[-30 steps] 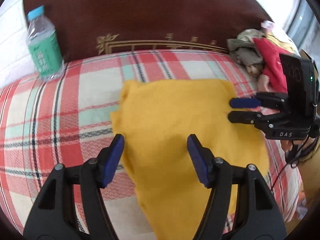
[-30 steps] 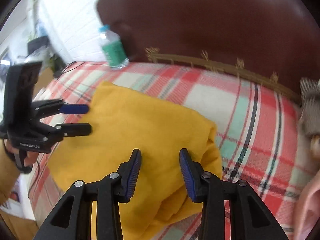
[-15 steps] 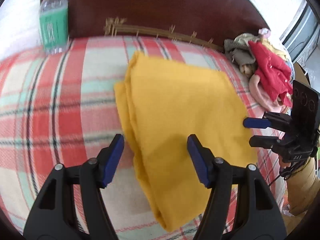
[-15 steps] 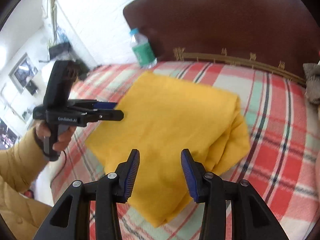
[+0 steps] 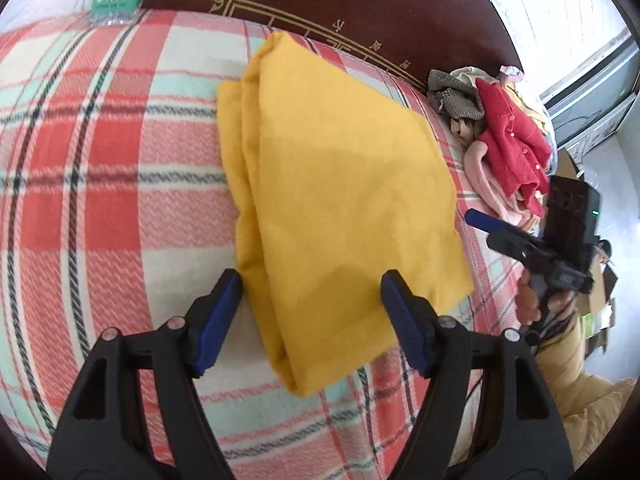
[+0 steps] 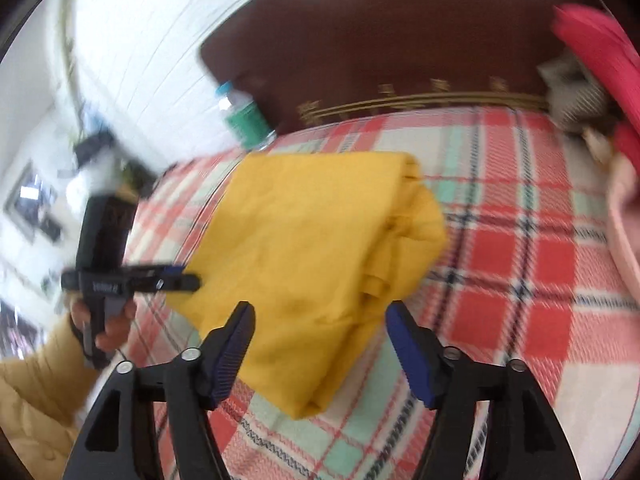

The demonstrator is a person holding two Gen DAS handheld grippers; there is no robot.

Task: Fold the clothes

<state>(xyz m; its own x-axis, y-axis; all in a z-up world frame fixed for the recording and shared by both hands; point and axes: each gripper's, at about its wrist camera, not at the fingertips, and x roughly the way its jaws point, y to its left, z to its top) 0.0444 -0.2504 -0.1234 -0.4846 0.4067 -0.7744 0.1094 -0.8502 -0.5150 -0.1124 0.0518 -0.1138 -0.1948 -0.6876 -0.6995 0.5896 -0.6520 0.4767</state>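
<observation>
Yellow cloth (image 5: 336, 200), folded into a thick stack, lies flat on the plaid bed (image 5: 100, 184), its near corner between the fingers of the left gripper (image 5: 312, 320), which hangs just above it. Those fingers are opening and press on nothing. From the other side, the right gripper (image 6: 320, 344) hovers over the cloth's near edge, fingers also opening, the fabric below them but not pinched. Each gripper shows in the other's view, held in a hand (image 5: 532, 300) with a yellow sleeve (image 5: 580, 392). Farther right, a pile of clothes (image 5: 504, 140) with a red top sits at the bed's edge. At the far left a bottle (image 6: 244, 120) stands against the dark headboard (image 5: 360, 4).
</observation>
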